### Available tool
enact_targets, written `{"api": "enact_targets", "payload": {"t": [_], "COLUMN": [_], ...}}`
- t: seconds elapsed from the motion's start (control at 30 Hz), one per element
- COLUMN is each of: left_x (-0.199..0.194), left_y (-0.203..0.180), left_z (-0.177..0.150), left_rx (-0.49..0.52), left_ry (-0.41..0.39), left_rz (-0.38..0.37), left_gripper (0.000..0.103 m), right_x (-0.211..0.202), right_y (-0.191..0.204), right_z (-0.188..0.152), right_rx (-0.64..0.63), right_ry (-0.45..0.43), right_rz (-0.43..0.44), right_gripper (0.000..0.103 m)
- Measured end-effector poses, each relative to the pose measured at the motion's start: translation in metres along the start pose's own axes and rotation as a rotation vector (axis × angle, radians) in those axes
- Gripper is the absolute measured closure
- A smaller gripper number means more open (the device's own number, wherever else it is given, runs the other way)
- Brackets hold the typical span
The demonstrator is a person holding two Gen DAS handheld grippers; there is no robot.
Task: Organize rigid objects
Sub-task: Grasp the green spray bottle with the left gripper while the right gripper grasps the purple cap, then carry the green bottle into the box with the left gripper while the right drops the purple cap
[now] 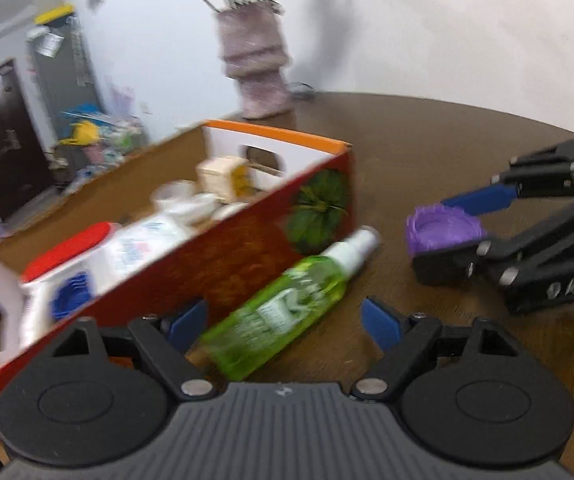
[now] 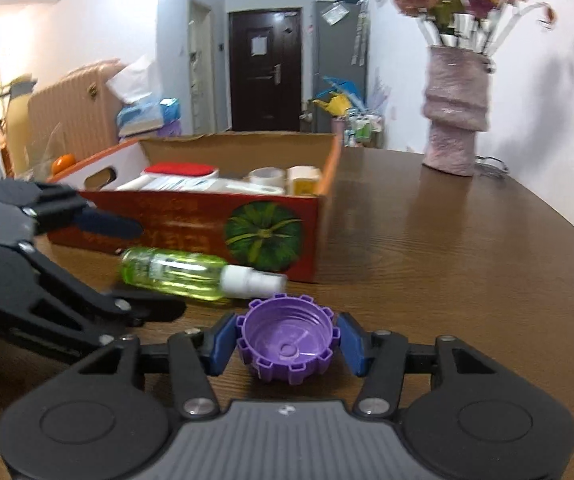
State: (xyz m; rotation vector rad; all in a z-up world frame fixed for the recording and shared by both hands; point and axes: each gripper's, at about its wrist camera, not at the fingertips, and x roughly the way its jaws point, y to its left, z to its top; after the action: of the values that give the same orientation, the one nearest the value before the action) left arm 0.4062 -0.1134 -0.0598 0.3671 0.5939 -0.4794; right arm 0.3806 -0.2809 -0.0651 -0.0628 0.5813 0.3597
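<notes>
Purple ridged plastic cap (image 2: 286,343) sits between the right tool's (image 2: 285,344) blue pads, seemingly gripped. Left tool (image 1: 283,320) gapes wide around the green spray bottle (image 1: 287,300), empty.

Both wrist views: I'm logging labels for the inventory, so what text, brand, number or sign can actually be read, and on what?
Nothing reads cleanly.
Green spray bottle: label print, blurred.
White red-lidded container in the cardboard box: coloured label, blurred.
Box's red side: faint pattern or characters, illegible; pumpkin picture only.
Right gripper body: small embossed marks, unclear.
Purple cap: no text.
</notes>
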Motion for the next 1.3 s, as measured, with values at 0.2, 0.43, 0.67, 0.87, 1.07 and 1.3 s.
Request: {"api": "enact_targets", "payload": {"t": [0.2, 0.43, 0.67, 0.87, 1.07, 1.3], "left_x": [0.015, 0.009, -0.041, -0.116, -0.173, -0.214], "left_y": [-0.014, -0.010, -0.023, -0.005, 0.007, 0.022], "left_z": [0.007, 0.008, -0.020, -0.043, -0.060, -0.073], "left_rx": [0.018, -0.077, -0.193, -0.325, -0.400, -0.425], "left_ry": [-0.003, 0.039, 0.045, -0.034, -0.108, -0.184], "left_rz": [-0.048, -0.089, -0.035, 0.056, 0.126, 0.155], "left_gripper": [0.023, 0.071, 0.072, 0.072, 0.072, 0.072], "right_x": [-0.020, -0.028, -0.048, -0.076, -0.103, -0.120], "right_y": [-0.022, -0.027, -0.013, 0.012, 0.046, 0.087], "right_z": [-0.009, -0.017, -0.025, -0.028, -0.028, -0.021], "right_rx": [0.048, 0.070, 0.070, 0.045, 0.013, -0.034], "right_ry": [-0.034, -0.039, -0.034, -0.051, -0.084, -0.119], "right_rz": [-0.025, -0.009, 0.011, 0.026, 0.055, 0.073], "right_gripper": [0.049, 0.050, 0.050, 0.050, 0.050, 0.050]}}
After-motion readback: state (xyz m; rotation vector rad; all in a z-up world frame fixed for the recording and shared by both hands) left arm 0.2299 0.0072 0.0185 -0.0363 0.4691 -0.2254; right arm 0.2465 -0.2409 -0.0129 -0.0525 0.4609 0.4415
